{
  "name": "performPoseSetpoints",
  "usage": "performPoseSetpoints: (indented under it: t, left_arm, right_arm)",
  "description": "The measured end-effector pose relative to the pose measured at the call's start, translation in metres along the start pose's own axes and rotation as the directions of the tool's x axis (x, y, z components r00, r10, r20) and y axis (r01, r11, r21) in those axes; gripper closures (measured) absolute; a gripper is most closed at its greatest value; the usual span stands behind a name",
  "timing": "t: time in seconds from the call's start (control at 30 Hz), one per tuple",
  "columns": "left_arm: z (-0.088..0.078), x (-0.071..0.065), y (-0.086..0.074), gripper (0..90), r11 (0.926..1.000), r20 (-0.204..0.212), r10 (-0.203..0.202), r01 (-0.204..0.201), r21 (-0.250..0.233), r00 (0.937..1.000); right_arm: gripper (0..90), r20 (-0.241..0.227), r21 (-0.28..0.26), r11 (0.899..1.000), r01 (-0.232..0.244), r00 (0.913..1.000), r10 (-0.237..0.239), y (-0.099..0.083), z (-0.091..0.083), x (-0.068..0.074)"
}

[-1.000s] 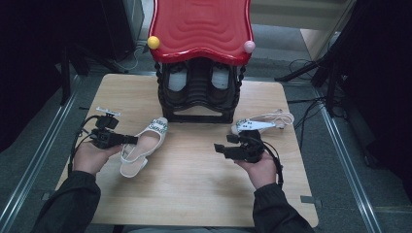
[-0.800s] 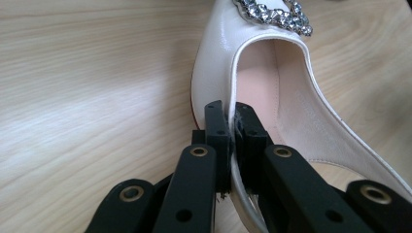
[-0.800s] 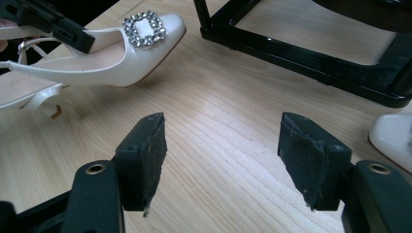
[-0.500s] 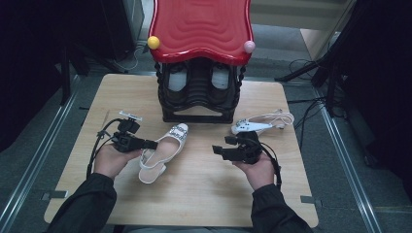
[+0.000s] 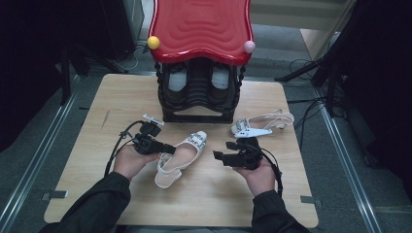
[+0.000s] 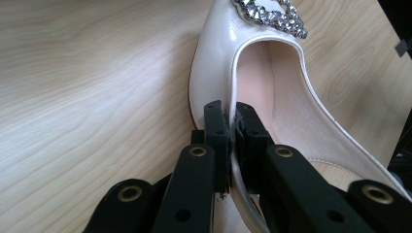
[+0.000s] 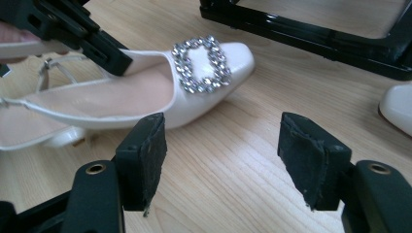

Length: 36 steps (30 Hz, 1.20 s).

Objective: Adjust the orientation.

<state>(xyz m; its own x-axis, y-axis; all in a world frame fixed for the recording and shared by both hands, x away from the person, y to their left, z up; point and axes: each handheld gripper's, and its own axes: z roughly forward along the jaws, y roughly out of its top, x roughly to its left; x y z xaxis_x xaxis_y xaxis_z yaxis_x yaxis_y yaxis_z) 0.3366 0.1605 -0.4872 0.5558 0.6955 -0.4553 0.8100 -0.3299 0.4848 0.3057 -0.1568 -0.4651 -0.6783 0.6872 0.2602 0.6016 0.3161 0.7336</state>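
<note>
A white slingback shoe [image 5: 182,154] with a rhinestone buckle [image 7: 200,64] lies on the wooden table [image 5: 87,126] in front of the rack. My left gripper [image 5: 167,148] is shut on the shoe's side rim [image 6: 233,97], its black jaws pinching the thin edge. In the right gripper view the left gripper [image 7: 104,53] bites the rim from the upper left. My right gripper [image 5: 218,156] stands open just right of the shoe's toe, nothing between its pads [image 7: 145,155]. A second white shoe [image 5: 260,125] lies on its side at the right of the table.
A black shoe rack [image 5: 199,92] with a red wavy top [image 5: 201,24] stands at the table's far middle, holding a pair of grey shoes [image 5: 177,80]. Cables trail off the right edge. Metal rails run along both sides of the table.
My left hand has carried the white shoe rightwards, from the table's left part to the middle in front of the rack. The right hand has stayed where it was.
</note>
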Motion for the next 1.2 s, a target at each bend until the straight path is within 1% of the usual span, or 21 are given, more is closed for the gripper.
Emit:
performPoseSetpoints:
  t: [0.03,0.17,0.23,0.3,0.37,0.43,0.5,0.57,0.6,0.63,0.67,0.83,0.9,0.93,0.97,1.03,1.07,1.1,1.13,1.17,1.2]
  left_arm:
    - [0.004,0.000,0.000,86.3,1.0000,0.009,-0.004,0.004,0.004,1.0000]
    - [0.020,-0.004,0.003,85.9,0.9998,0.003,0.003,-0.004,0.022,1.0000]
    - [0.025,-0.003,0.004,85.8,0.9996,0.012,-0.003,0.002,0.027,0.9999]
    - [0.028,-0.002,0.004,85.8,0.9995,0.009,0.000,0.000,0.030,1.0000]
    - [0.030,0.000,0.004,86.0,0.9990,-0.011,0.009,-0.008,0.044,0.9999]
    - [0.030,0.001,0.004,85.2,0.9988,-0.002,0.009,-0.009,0.047,1.0000]
    - [0.029,0.001,0.004,84.5,0.9990,-0.002,0.019,-0.019,0.040,0.9998]
    - [0.028,0.000,0.004,80.6,0.9996,0.008,0.018,-0.019,0.023,0.9998]
    - [0.027,-0.001,0.005,79.5,0.9994,0.002,0.028,-0.028,0.022,0.9996]
    - [0.027,-0.002,0.004,78.4,0.9991,0.008,0.038,-0.038,0.021,0.9993]
    - [0.026,-0.003,0.004,76.6,0.9992,0.009,0.037,-0.038,0.014,0.9993]
    - [0.013,-0.006,0.004,66.0,0.9986,0.008,0.050,-0.050,-0.018,0.9987]
    - [0.005,-0.007,0.005,60.9,0.9977,0.028,0.060,-0.059,-0.032,0.9978]
    - [0.002,-0.008,0.005,57.9,0.9973,0.025,0.063,-0.062,-0.039,0.9977]
    - [-0.003,-0.010,0.004,57.2,0.9956,0.009,0.076,-0.075,-0.056,0.9971]
    - [-0.014,-0.011,0.002,58.1,0.9929,0.009,0.095,-0.094,-0.072,0.9955]
    - [-0.014,-0.011,0.002,59.3,0.9929,0.009,0.095,-0.094,-0.072,0.9955]
    - [-0.019,-0.011,0.001,59.3,0.9916,0.008,0.105,-0.104,-0.077,0.9945]
    - [-0.021,-0.011,0.001,61.2,0.9912,0.003,0.108,-0.108,-0.077,0.9941]
    - [-0.024,-0.011,0.000,64.3,0.9908,0.004,0.109,-0.109,-0.080,0.9940]
    - [-0.026,-0.011,-0.001,64.3,0.9908,0.005,0.108,-0.107,-0.083,0.9942]
  right_arm:
    - [35.3,0.002,0.000,1.000,-0.005,1.0000,0.005,-0.001,0.000,0.000]
    - [35.4,0.012,-0.002,1.000,-0.020,0.9997,0.020,-0.005,0.001,0.000]
    - [35.5,0.014,0.000,1.000,-0.020,0.9997,0.020,-0.006,0.002,0.000]
    - [35.6,0.019,0.000,1.000,-0.018,0.9997,0.018,-0.007,0.003,0.001]
    - [36.0,0.021,0.001,1.000,-0.018,0.9996,0.018,-0.007,0.004,0.002]
    - [36.9,0.024,0.001,1.000,-0.014,0.9996,0.014,-0.008,0.006,0.002]
    - [37.5,0.024,0.000,1.000,-0.015,0.9996,0.015,-0.008,0.007,0.002]
    - [38.7,0.024,0.002,1.000,-0.011,0.9997,0.011,-0.008,0.009,0.003]
    - [39.2,0.025,0.001,1.000,-0.008,0.9996,0.008,-0.008,0.010,0.003]
    - [39.7,0.023,-0.002,1.000,-0.008,0.9997,0.008,-0.008,0.010,0.003]
    - [40.9,0.020,-0.002,1.000,-0.003,0.9998,0.003,-0.008,0.012,0.003]
    - [50.0,0.017,0.010,1.000,0.013,0.9998,-0.014,-0.012,0.015,0.007]
    - [55.1,0.012,0.012,1.000,0.019,0.9998,-0.019,-0.013,0.018,0.009]
    - [58.7,0.012,0.008,1.000,0.019,0.9997,-0.020,-0.014,0.019,0.010]
    - [60.6,0.008,0.004,1.000,0.019,0.9998,-0.019,-0.014,0.019,0.010]
    - [65.0,0.008,-0.005,1.000,0.031,0.9995,-0.031,-0.017,0.024,0.015]
    - [65.0,0.008,-0.005,1.000,0.031,0.9995,-0.031,-0.017,0.024,0.015]
    - [66.9,0.006,-0.008,0.999,0.033,0.9994,-0.033,-0.017,0.026,0.015]
    - [70.0,0.003,-0.008,1.000,0.027,0.9996,-0.027,-0.019,0.028,0.017]
    - [75.5,0.001,-0.007,1.000,0.022,0.9997,-0.022,-0.020,0.031,0.018]
    - [75.5,0.001,-0.007,1.000,0.022,0.9997,-0.022,-0.020,0.031,0.018]
